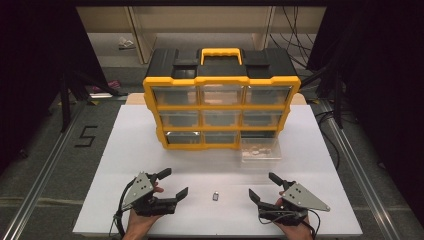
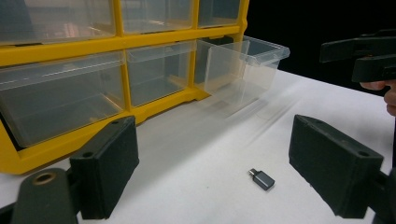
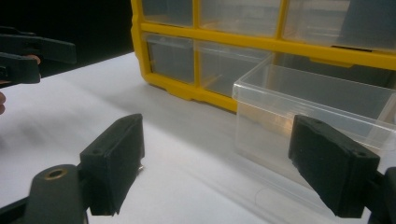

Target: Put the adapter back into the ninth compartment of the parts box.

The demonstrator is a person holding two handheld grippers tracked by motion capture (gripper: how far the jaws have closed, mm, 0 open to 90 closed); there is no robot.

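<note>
While you hold both grippers low at the table's near edge, here is where you stand:
Adapter: small grey adapter (image 1: 215, 195) lies loose on the white table (image 1: 135, 150), between your grippers, untouched.
Drawer: clear drawer (image 1: 261, 150) is already pulled out at the organizer (image 1: 222, 105)'s bottom right, at 1 o'clock from the adapter.
Left gripper (image 1: 174, 184): jaws spread wide, holding nothing.
Right gripper (image 1: 264, 186): jaws spread wide, empty.
Left to do: by my reading, pick up the adapter, drop it in the drawer, push the drawer shut.
</note>
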